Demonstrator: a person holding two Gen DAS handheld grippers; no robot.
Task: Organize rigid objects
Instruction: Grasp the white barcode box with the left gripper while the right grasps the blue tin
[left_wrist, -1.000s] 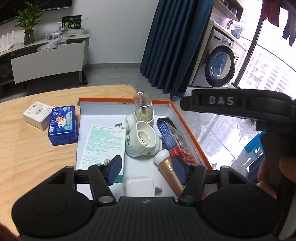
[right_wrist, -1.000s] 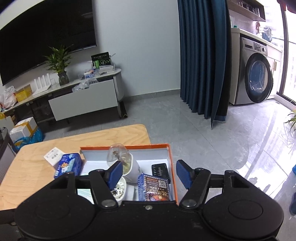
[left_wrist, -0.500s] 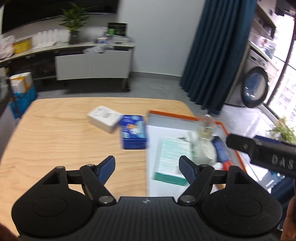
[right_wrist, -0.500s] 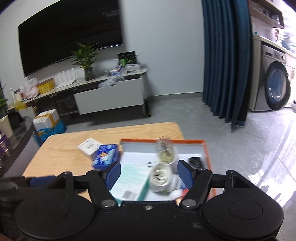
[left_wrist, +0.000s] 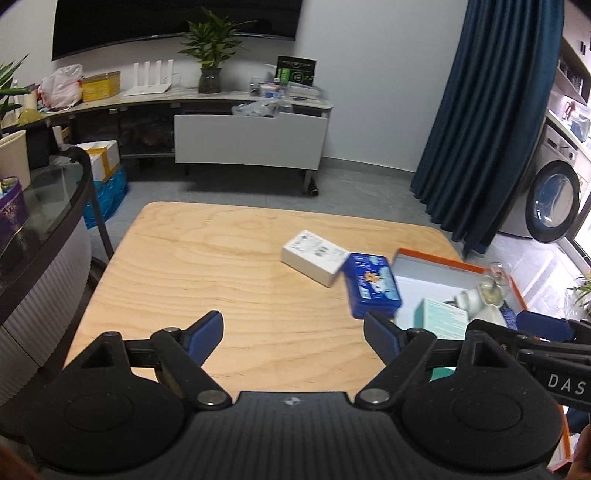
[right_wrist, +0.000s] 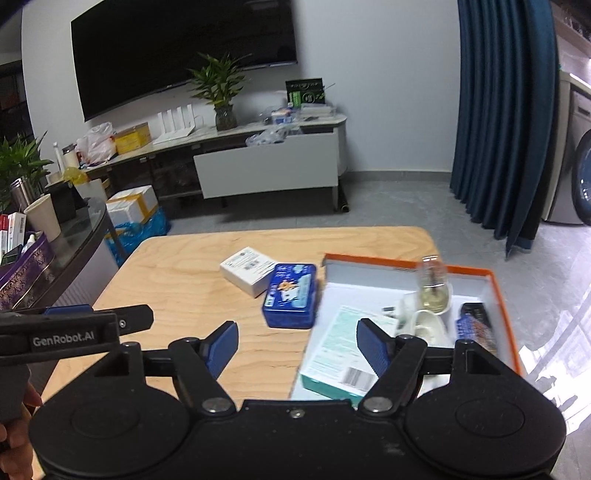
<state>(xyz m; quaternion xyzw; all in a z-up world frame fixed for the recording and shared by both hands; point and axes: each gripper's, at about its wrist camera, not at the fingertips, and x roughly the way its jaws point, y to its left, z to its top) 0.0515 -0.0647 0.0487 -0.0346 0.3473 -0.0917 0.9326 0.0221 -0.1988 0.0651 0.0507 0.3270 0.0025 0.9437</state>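
left hand-held gripper (left_wrist: 293, 334): jaws spread, just been opening, nothing between them, above bare wooden tabletop (left_wrist: 221, 269). blue rectangular tin (left_wrist: 372, 290): ahead to its right, touching white cardboard box (left_wrist: 314, 256). right hand-held gripper (right_wrist: 295, 345): likewise spread, opening, empty.

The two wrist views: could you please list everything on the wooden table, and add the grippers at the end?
wooden table: one, light wood, bears everything below
white carton: one, white, on the bare wood, touching the tin's far corner
blue tin: one, blue with a picture lid, left of the tray
tray box: one, white inside with orange rim, at the table's right edge
teal-and-white pack: one, flat in the tray's near left part
white plug-in units: apparently two, mid tray; blurred
clear bulb: one, upright on a unit
dark patterned boxes: two, tray's right side
left gripper: black, blue pads, just opened, empty, over bare wood
right gripper: same, just opened, empty
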